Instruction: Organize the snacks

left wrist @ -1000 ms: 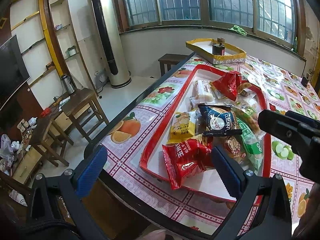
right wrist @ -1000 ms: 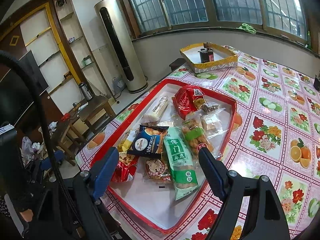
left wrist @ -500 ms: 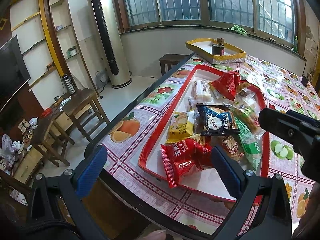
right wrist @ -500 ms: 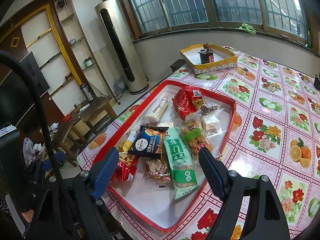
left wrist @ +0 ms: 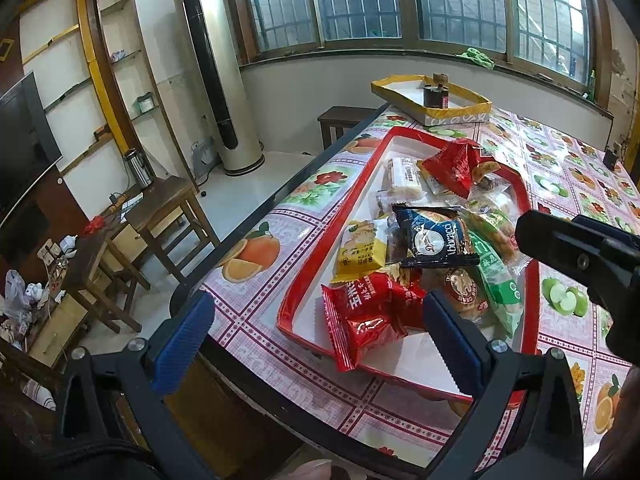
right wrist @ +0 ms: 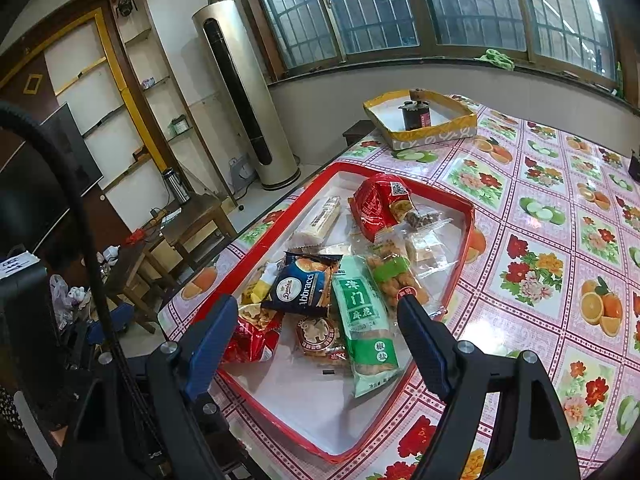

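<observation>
A red-rimmed white tray (left wrist: 352, 188) (right wrist: 466, 240) on the table holds several snack packets. Among them are a dark blue packet (left wrist: 434, 236) (right wrist: 302, 284), a green packet (right wrist: 362, 316), a yellow packet (left wrist: 360, 250), a red packet near the front (left wrist: 368, 316) and a larger red bag at the far end (left wrist: 454, 168) (right wrist: 378, 204). My left gripper (left wrist: 316, 332) is open and empty, above the tray's near left corner. My right gripper (right wrist: 316, 332) is open and empty, above the tray's near end; its body shows in the left wrist view (left wrist: 580, 256).
A yellow-rimmed box (left wrist: 430, 98) (right wrist: 420, 120) with a dark can (right wrist: 416, 114) in it stands at the table's far end. The table has a fruit-and-flower cloth (right wrist: 532, 264). Wooden stools (left wrist: 168, 216) and a tall floor air conditioner (left wrist: 218, 76) stand to the left.
Both grippers have drifted slightly, so the tray sits a little differently in each view. Both stay open and empty. The snacks have not moved.
</observation>
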